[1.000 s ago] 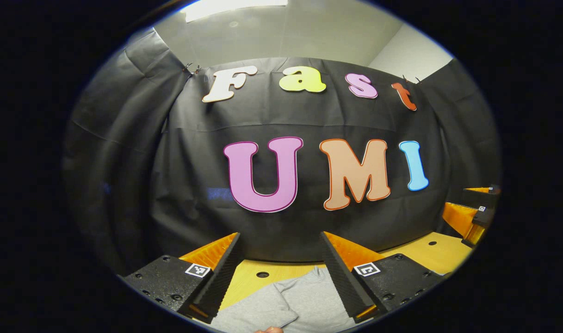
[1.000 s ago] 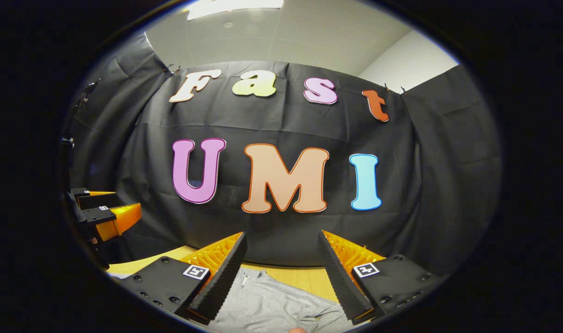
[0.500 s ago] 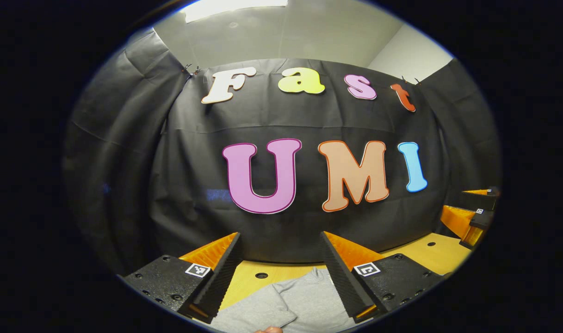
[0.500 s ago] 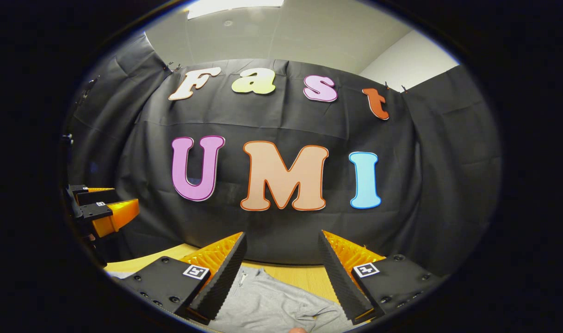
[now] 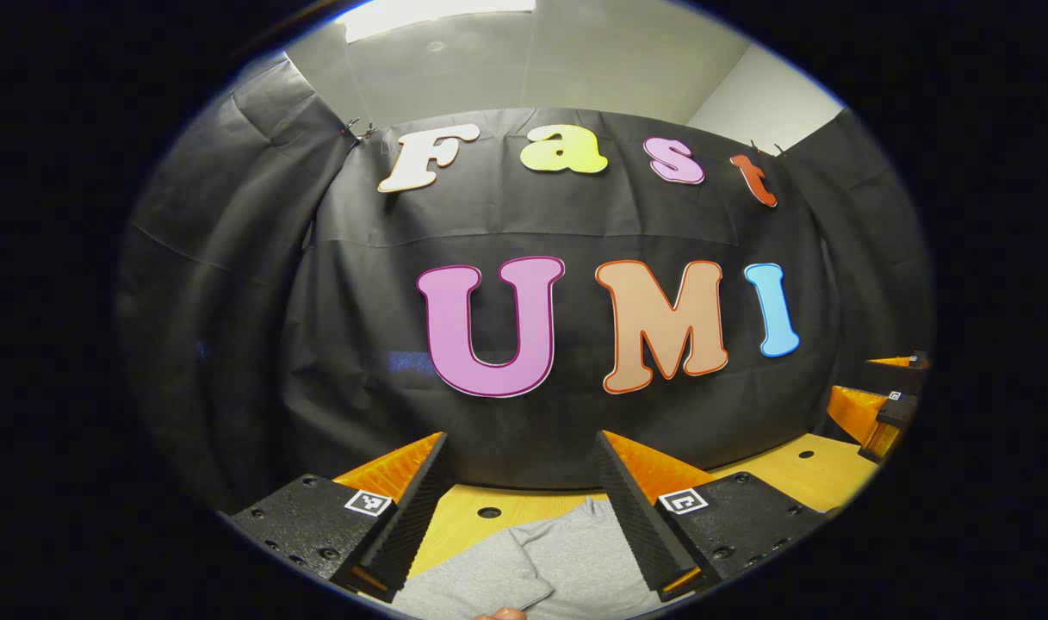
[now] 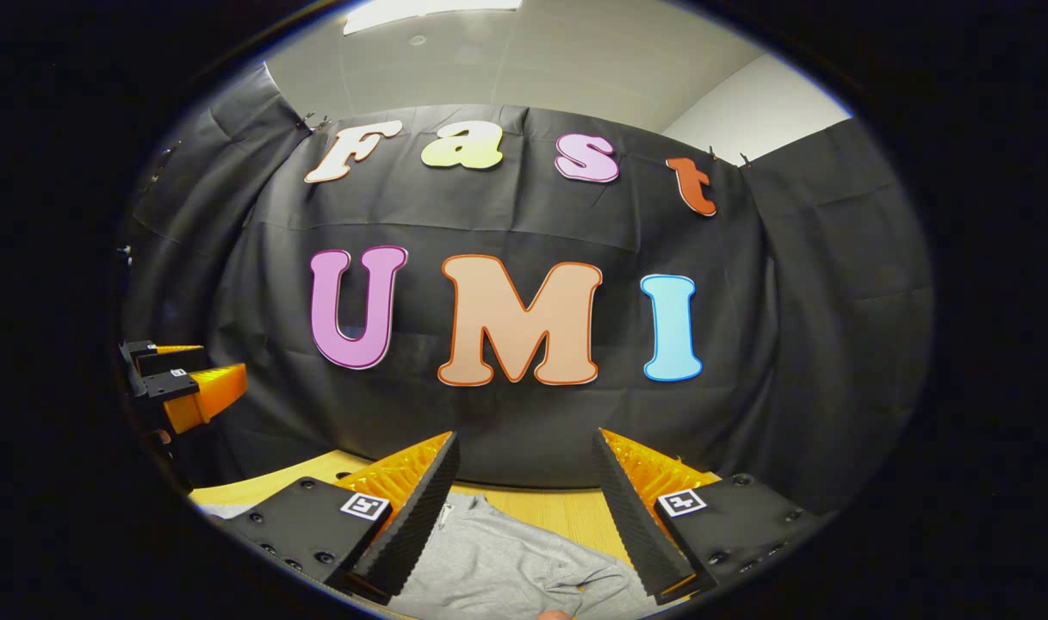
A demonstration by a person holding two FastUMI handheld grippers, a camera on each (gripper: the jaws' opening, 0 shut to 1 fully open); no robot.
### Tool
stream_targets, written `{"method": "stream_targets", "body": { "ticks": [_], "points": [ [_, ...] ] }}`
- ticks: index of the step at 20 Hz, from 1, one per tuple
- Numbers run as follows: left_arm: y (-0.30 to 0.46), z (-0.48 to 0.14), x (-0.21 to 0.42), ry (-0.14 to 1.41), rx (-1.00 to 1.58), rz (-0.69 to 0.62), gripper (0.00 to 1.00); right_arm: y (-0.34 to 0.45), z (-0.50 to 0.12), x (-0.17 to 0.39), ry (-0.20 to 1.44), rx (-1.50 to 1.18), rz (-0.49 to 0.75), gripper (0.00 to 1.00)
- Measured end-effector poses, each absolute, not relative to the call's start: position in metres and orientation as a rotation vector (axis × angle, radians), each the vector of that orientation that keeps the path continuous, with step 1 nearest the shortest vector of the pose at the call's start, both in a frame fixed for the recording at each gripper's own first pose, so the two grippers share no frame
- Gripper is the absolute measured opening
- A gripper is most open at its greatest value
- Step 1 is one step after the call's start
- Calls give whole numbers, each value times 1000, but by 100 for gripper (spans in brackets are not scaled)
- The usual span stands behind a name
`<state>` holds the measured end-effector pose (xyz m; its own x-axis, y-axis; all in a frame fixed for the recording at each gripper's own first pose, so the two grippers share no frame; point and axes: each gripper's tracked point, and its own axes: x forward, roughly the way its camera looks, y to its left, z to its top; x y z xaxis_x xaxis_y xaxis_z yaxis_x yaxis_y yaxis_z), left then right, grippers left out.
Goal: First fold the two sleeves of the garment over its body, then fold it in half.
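Right now you hold both tools up and level, facing the booth's back wall, so each camera catches just a strip of the work below. Your left gripper (image 5: 521, 482) stands with its jaws wide apart and nothing between them; the grey garment (image 5: 541, 564) lies on the yellow table (image 5: 803, 469) beneath and ahead of it, with one flap of cloth doubled over the rest — whether that is a sleeve laid over the body I cannot tell from so little of it. Your right gripper (image 6: 524, 478) is likewise spread and empty, and the same garment (image 6: 506, 564) shows rumpled below it, its near part creased and bunched instead of flat. My judgement is that you hover like this to look the cloth over before committing to a grasp — with open fingers above the fabric, either hand can drop onto an edge. Each tool also shows at the side of the other's picture, well apart, which suits a garment spread between them. A sliver of a hand (image 5: 499, 614) peeks in at the bottom edge of the left gripper view. As for containers, no box, bin or basket is visible; the table bears the garment and a few round holes (image 5: 489, 512) in its top.
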<state>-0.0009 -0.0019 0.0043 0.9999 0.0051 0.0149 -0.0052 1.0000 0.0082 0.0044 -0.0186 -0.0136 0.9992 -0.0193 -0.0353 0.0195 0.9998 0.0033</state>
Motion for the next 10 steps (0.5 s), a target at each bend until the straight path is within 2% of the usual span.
{"method": "stream_targets", "body": {
  "ticks": [10],
  "points": [
    [-16, -3, 9, -4, -4, -19, 96, -85, -45, 9, 135, -47, -74, 97]
  ]
}}
